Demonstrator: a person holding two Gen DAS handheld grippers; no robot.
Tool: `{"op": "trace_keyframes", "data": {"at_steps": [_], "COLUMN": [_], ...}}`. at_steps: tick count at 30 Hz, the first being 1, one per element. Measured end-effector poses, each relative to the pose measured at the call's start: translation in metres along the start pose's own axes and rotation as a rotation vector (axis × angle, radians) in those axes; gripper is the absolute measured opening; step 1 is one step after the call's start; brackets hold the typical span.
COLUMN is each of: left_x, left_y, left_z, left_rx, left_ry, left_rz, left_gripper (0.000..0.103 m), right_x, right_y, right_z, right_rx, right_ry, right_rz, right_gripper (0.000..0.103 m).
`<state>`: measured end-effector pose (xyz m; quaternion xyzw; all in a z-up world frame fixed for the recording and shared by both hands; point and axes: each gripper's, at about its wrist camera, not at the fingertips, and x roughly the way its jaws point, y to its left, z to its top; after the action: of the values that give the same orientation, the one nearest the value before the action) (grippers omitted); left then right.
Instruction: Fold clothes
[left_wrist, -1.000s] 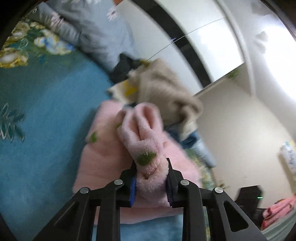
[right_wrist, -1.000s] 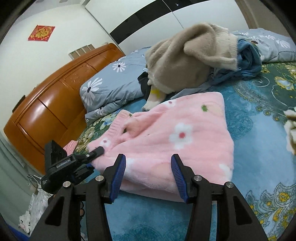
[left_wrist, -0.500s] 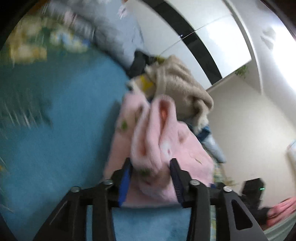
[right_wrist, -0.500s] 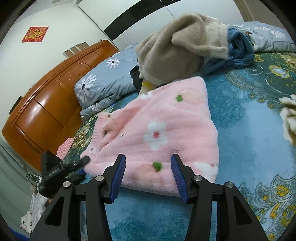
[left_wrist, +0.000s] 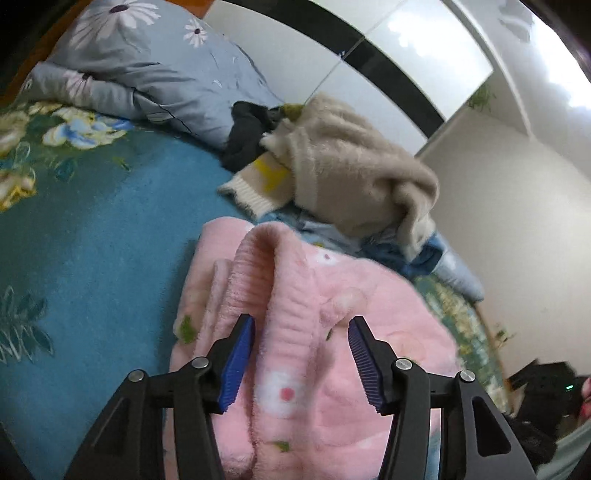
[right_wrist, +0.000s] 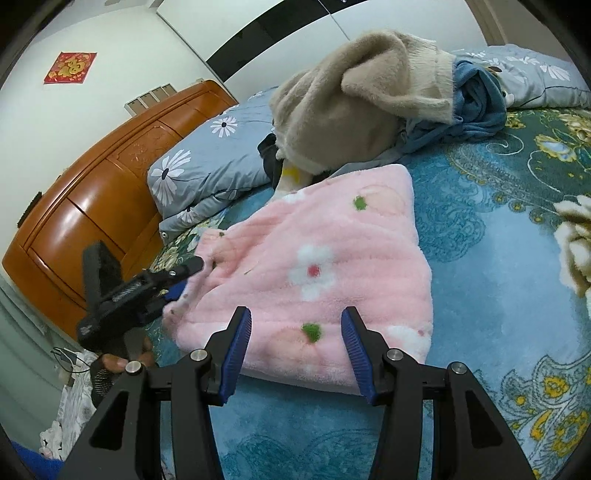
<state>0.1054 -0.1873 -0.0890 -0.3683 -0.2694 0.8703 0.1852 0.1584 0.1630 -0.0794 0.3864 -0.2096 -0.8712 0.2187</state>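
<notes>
A fluffy pink garment with flower prints (right_wrist: 321, 266) lies folded on the blue floral bedspread. In the left wrist view its ribbed edge (left_wrist: 288, 295) lies between the fingers of my left gripper (left_wrist: 301, 363), which is open and holds nothing. The left gripper also shows in the right wrist view (right_wrist: 177, 280) at the garment's left edge. My right gripper (right_wrist: 295, 354) is open and empty, just above the garment's near edge.
A heap of unfolded clothes, a beige fuzzy sweater (right_wrist: 351, 103) on blue garments (right_wrist: 476, 107), lies behind the pink garment. Grey flowered pillows (right_wrist: 214, 162) and an orange wooden headboard (right_wrist: 92, 199) stand at the left. The blue bedspread (right_wrist: 498, 295) stretches to the right.
My left gripper has opened and let go of the pink garment's bunched edge, which now lies down on the folded garment. My right gripper has stayed open near the front edge.
</notes>
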Motion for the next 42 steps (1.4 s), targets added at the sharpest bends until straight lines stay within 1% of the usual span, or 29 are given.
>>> {"op": "trace_keyframes", "data": {"at_steps": [1, 2, 3, 5, 8, 10, 11, 13, 14, 15, 16, 17, 18, 19, 21, 23, 24, 25, 27, 29, 31, 32, 35, 38, 42], "left_x": [-0.002, -0.005, -0.007, -0.008, -0.004, -0.004, -0.007, -0.015, -0.019, -0.023, -0.027, -0.030, -0.034, -0.035, -0.025, -0.016, -0.011, -0.008, -0.004, -0.002, 0.001, 0.002, 0.004, 0.010, 0.013], "left_y": [0.001, 0.002, 0.004, 0.014, 0.029, 0.032, 0.030, 0.026, 0.023, 0.021, 0.019, 0.017, 0.015, 0.015, 0.023, 0.032, 0.037, 0.041, 0.052, 0.056, 0.059, 0.060, 0.060, 0.057, 0.051], "left_z": [0.000, 0.000, -0.001, 0.001, 0.000, -0.003, -0.004, -0.005, -0.006, -0.006, -0.007, -0.007, -0.008, -0.009, -0.012, -0.015, -0.018, -0.020, -0.023, -0.023, -0.024, -0.024, -0.024, -0.027, -0.031], "left_rx": [-0.005, -0.006, -0.007, -0.034, -0.057, -0.064, -0.053, -0.030, -0.019, -0.008, 0.003, 0.015, 0.026, 0.036, 0.008, -0.021, -0.054, -0.079, -0.133, -0.149, -0.164, -0.170, -0.175, -0.171, -0.142], "left_ry": [-0.006, -0.010, -0.010, -0.017, -0.019, -0.030, -0.038, -0.054, -0.061, -0.069, -0.077, -0.085, -0.092, -0.094, -0.039, 0.015, 0.034, 0.035, 0.039, 0.052, 0.064, 0.068, 0.070, 0.086, 0.088], "left_rz": [-0.014, -0.023, -0.020, 0.007, 0.051, 0.040, 0.048, 0.062, 0.070, 0.077, 0.084, 0.092, 0.100, 0.115, 0.107, 0.096, 0.074, 0.053, 0.027, 0.006, -0.014, -0.023, -0.051, -0.077, -0.054], "left_gripper": [0.054, 0.038, 0.012, 0.011, 0.011, 0.011, 0.014, 0.015, 0.020, 0.032, 0.043, 0.064, 0.074, 0.074, 0.074, 0.075, 0.075, 0.077, 0.084, 0.086, 0.087, 0.087, 0.087, 0.088, 0.088], "right_x": [0.001, 0.002, 0.002, 0.003, 0.003, 0.004, 0.004, 0.002, 0.000, -0.003, -0.007, -0.010, -0.013, -0.015, -0.014, -0.009, -0.006, -0.002, 0.006, 0.015, 0.022, 0.026, 0.036, 0.044, 0.050], "right_y": [0.000, -0.001, -0.001, -0.003, -0.006, -0.007, -0.006, -0.005, -0.004, -0.003, -0.002, -0.002, -0.005, -0.008, -0.023, -0.039, -0.047, -0.054, -0.067, -0.079, -0.089, -0.093, -0.101, -0.103, -0.099], "right_z": [0.000, 0.001, 0.001, 0.003, 0.003, 0.002, 0.002, 0.003, 0.004, 0.005, 0.007, 0.009, 0.011, 0.014, 0.018, 0.020, 0.020, 0.020, 0.019, 0.017, 0.016, 0.016, 0.017, 0.019, 0.022], "right_rx": [0.001, 0.001, 0.002, 0.004, 0.012, 0.008, 0.006, 0.002, -0.003, -0.010, -0.018, -0.026, -0.024, -0.019, 0.031, 0.090, 0.123, 0.149, 0.198, 0.246, 0.293, 0.314, 0.364, 0.383, 0.381], "right_ry": [0.001, 0.002, 0.003, 0.004, 0.006, 0.014, 0.014, 0.014, 0.007, -0.002, -0.017, -0.033, -0.047, -0.059, -0.063, -0.045, -0.037, -0.029, -0.008, 0.013, 0.021, 0.024, 0.027, 0.028, 0.035], "right_rz": [-0.001, -0.002, -0.003, -0.003, 0.022, 0.030, 0.028, 0.025, 0.023, 0.021, 0.013, 0.003, -0.009, -0.023, -0.050, -0.051, -0.046, -0.037, -0.016, 0.011, 0.051, 0.073, 0.135, 0.167, 0.170], "right_gripper": [0.052, 0.052, 0.052, 0.052, 0.052, 0.052, 0.052, 0.052, 0.052, 0.052, 0.052, 0.052, 0.054, 0.055, 0.059, 0.062, 0.063, 0.065, 0.068, 0.070, 0.075, 0.076, 0.076, 0.077, 0.077]}}
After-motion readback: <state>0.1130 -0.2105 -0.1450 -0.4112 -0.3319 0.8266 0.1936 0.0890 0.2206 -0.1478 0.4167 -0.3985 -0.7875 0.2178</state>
